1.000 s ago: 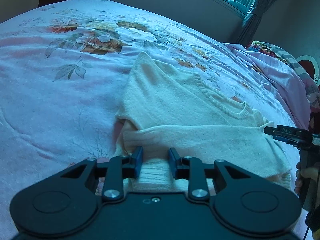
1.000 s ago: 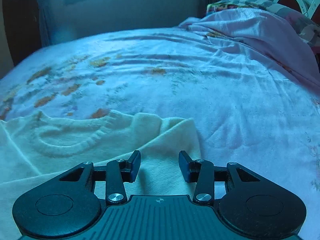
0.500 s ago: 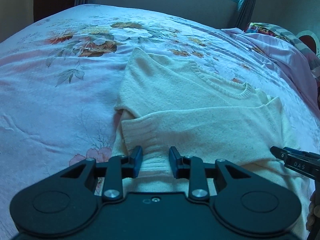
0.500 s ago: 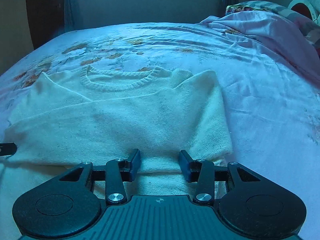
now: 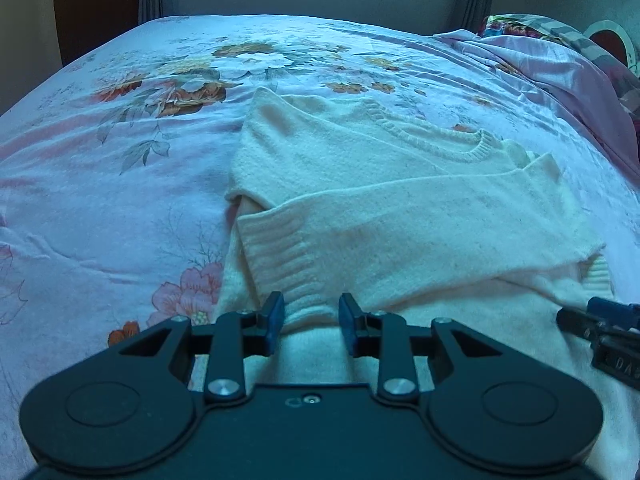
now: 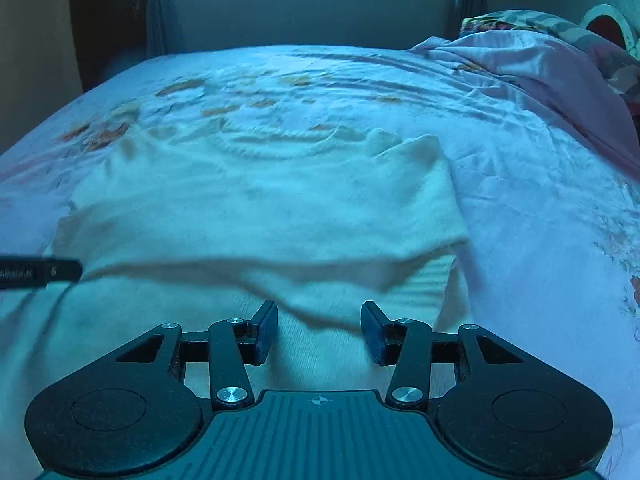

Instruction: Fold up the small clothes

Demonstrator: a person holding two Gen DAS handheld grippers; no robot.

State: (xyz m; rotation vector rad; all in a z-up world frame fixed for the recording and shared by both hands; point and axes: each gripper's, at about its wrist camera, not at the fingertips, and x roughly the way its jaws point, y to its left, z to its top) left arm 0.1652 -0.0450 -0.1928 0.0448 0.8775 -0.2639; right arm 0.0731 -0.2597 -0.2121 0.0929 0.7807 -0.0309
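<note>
A cream-white knitted sweater with a ribbed round collar point(image 5: 404, 196) lies flat on a bed covered by a pink sheet with printed flowers point(image 5: 120, 184). It rests in the middle part of the bed, with its collar toward the far edge and its body toward the near edge. One sleeve is folded across the chest from the right side to the left, and its ribbed cuff point(image 5: 276, 256) ends near the left side of the garment. A second ribbed cuff shows a little under the fold at the right side. The knit looks soft and slightly fuzzy, with some faint darker marks on the front.

The left gripper point(image 5: 311, 322) is above the near part of the sweater, just below the folded cuff. Its blue pads stand narrowly apart and no cloth is pinched between them; the fabric lies under them.

The right gripper point(image 6: 319, 330) is above the lower edge of the folded sleeve. Its jaws have just been opening and now stand at a middle width, with nothing clamped; the sleeve edge lies beneath the gap. This view is somewhat blurred.

A crumpled pink blanket point(image 6: 532, 68) lies at the far right corner of the bed.
</note>
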